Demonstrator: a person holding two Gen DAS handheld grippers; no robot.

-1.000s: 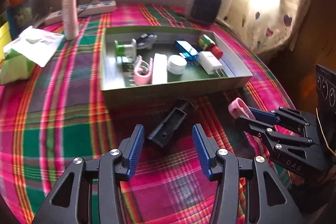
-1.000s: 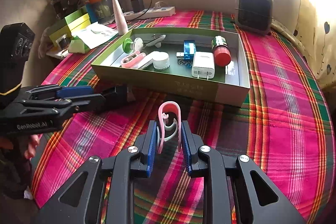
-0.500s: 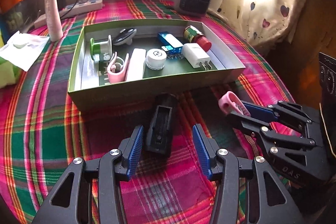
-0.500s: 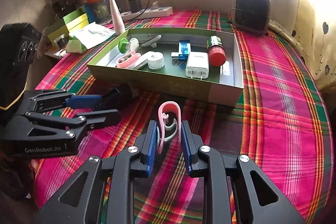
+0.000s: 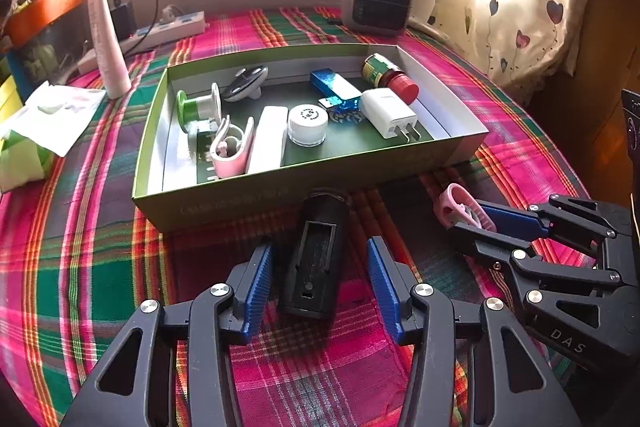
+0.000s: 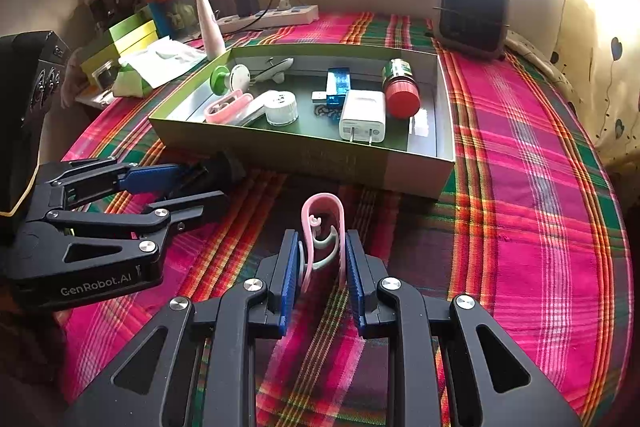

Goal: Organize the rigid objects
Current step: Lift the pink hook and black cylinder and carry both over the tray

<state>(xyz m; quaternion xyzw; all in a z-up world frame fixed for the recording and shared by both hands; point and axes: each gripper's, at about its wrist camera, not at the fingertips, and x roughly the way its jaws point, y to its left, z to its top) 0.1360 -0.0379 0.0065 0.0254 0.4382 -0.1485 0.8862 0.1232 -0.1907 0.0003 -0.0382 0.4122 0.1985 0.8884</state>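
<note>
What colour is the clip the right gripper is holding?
Pink, with a pale grey inner hook. The clip in the right gripper shows best in the right wrist view.

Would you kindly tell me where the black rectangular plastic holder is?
In the left wrist view, the black rectangular plastic holder lies on the plaid tablecloth between the open left gripper, before the green box.

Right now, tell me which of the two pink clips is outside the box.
The pink clip clamped in the right claw, above the tablecloth before the green box. The other pink clip lies inside that box.
</note>
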